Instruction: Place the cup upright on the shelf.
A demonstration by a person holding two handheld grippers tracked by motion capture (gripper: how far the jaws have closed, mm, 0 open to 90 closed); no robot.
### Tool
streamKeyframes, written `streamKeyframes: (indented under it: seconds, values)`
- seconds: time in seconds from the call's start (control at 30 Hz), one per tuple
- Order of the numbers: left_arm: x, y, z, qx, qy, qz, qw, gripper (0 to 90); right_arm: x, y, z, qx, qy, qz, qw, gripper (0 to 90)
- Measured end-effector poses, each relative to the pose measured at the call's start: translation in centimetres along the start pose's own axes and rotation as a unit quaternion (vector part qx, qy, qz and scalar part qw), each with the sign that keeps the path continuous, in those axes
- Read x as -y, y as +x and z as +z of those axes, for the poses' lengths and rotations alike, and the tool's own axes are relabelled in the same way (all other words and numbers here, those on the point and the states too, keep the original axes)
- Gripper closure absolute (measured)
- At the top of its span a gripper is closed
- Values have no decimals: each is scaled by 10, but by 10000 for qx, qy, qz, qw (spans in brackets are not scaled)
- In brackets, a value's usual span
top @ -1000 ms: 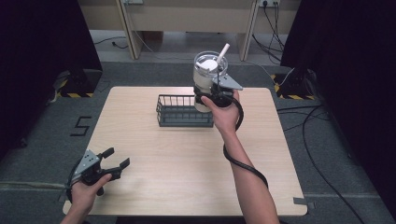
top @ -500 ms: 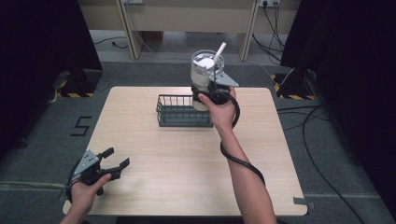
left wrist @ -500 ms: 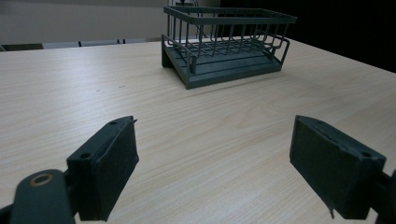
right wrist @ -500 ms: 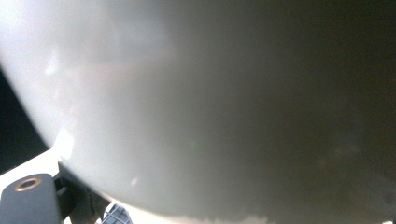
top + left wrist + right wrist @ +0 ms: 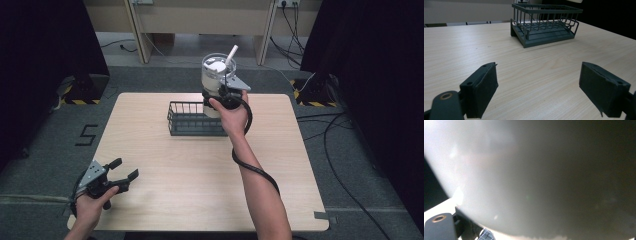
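A white translucent cup [image 5: 215, 75] with a white stick standing in it is held up in the air over the far right end of the black wire basket [image 5: 185, 131]. My right gripper [image 5: 221, 95] is shut on the cup's lower wall. In the right gripper view the cup's pale wall [image 5: 536, 177] is pressed close to the camera, and one black jaw shows at the bottom left. My left gripper [image 5: 126, 168] rests open near the table's front left corner, with nothing in it. In the left gripper view its jaws [image 5: 539, 92] stand wide apart, facing the basket [image 5: 544, 25].
The light wooden table [image 5: 175, 200] has bare surface between the basket and the left gripper. A black cable trails from the right gripper along the forearm. Dark curtains and floor cables surround the table.
The right gripper has shifted the cup slightly to the left above the basket. The left gripper has stayed in place, still open.
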State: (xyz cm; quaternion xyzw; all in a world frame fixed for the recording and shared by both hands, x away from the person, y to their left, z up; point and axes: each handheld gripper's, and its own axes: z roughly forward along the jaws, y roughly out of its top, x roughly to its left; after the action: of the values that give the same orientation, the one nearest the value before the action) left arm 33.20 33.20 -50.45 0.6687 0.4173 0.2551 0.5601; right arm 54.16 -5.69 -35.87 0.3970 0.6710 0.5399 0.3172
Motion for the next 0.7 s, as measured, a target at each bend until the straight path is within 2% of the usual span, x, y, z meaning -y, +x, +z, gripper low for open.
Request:
streamKeyframes:
  seconds: [0.3, 0.7]
  values:
    - [0, 0, 0, 4, 0, -8, 10000, 145, 4, -4, 11, 61, 103, 86, 9999, 111]
    - [0, 0, 0, 9, -1, -10, 10000, 145, 6, -1, 21, 40, 154, 103, 9998, 111]
